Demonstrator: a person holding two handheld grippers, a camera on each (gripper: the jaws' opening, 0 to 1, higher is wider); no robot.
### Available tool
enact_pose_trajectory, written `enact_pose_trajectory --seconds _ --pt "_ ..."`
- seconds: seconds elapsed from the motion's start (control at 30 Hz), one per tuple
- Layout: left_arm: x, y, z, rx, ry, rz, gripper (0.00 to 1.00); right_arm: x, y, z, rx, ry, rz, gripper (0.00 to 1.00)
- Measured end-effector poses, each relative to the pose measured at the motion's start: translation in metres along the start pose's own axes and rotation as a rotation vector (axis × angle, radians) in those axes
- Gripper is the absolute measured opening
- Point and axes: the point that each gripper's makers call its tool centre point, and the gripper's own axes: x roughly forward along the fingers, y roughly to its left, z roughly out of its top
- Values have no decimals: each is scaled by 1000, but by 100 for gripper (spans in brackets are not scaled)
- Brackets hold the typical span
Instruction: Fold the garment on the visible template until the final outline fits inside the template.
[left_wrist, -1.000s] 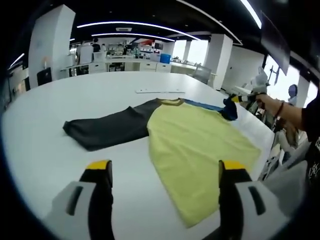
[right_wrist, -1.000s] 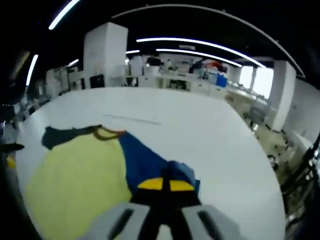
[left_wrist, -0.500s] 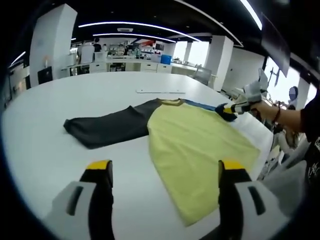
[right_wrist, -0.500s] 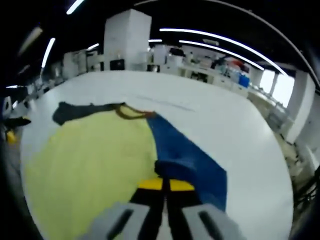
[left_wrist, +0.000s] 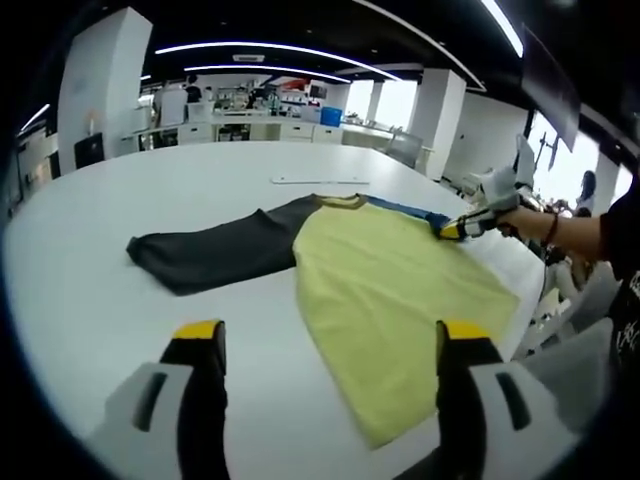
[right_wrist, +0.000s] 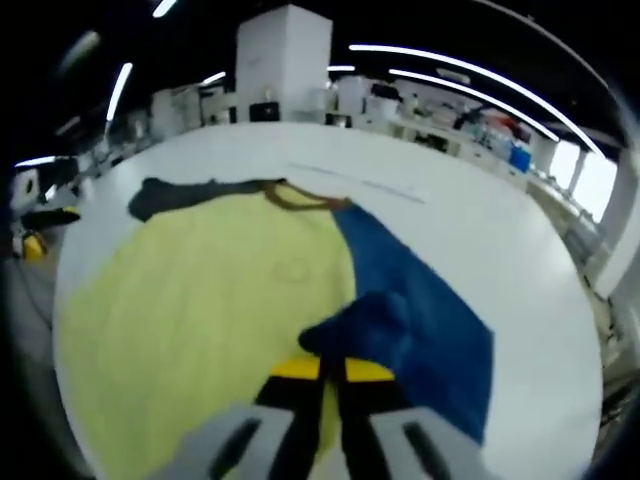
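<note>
Your right claw (right_wrist: 322, 368) is clamped on the blue sleeve (right_wrist: 420, 320); left claw (left_wrist: 330, 340) gapes. Pull hard and the shirt (left_wrist: 390, 280) slides toward the surface (left_wrist: 150, 200) edge.

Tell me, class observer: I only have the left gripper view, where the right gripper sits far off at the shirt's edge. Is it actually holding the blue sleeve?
Observer: Yes. In the right gripper view, the right gripper is shut on a bunched fold of the blue sleeve.
Operator: Is the sleeve flat or folded over?
Observer: Its gripped tip is lifted and doubled toward the yellow body; the rest lies flat on the white table.
Operator: Any marking on the yellow front?
Observer: A faint small outline, like a logo, shows below the brown collar.
Operator: And my gripper?
Observer: The left gripper is open, hovering near the hem, holding nothing.
</note>
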Motion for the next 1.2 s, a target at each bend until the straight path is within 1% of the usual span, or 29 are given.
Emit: enact_pose_trajectory --seconds 0.07,0.17,0.3,0.37,0.43,0.5,0.53,0.6,0.63,0.7,0.8,0.83,0.9,0.97,1.0,1.03,1.1,1.2 --pt "-1 1 0 0 -3 2 84 1 4 -2 16 19 20 3" --pt "-2 1 1 -4 -8 5 84 2 1 -3 1 17 17 2" --pt "-2 0 -1 -3 -2 8 84 -2 6 -3 10 16 32 3" --pt "-2 1 0 -2 -3 9 84 -6 3 3 0 7 35 5" --pt "-3 1 1 -2 -7 9 84 -15 5 7 -19 -20 31 9" --pt "-3 1 1 -2 -8 9 84 -16 -6 13 -32 -36 23 12" --pt "-3 2 1 -2 -7 10 84 -19 -7 16 -37 -40 22 13" --pt "-2 2 1 -1 -7 9 84 -25 -13 23 -63 -63 18 16" --pt "-2 2 1 -1 -9 8 84 -27 -16 28 -97 -74 19 19" --pt "-2 2 2 -2 -11 8 84 -30 -19 32 -137 -82 17 23" --pt "-1 2 2 4 -11 5 84 -28 -26 36 -193 -86 28 26" --pt "-1 2 3 7 -13 1 84 -28 -26 37 -200 -86 30 26" --pt "-1 1 4 12 -15 -5 84 -27 -31 42 -251 -92 44 28" --pt "0 1 4 23 -12 -8 84 -26 -25 42 -283 -90 57 31" --pt "0 1 4 27 -11 -9 84 -23 -25 44 -303 -84 71 32" --pt "0 1 4 33 -9 -10 84 -21 -26 44 -304 -80 73 32" --pt "0 0 5 36 -9 -13 84 -13 -27 43 -322 -69 99 33" --pt "0 -1 5 36 -10 -19 84 -7 -31 42 -360 -48 107 33"
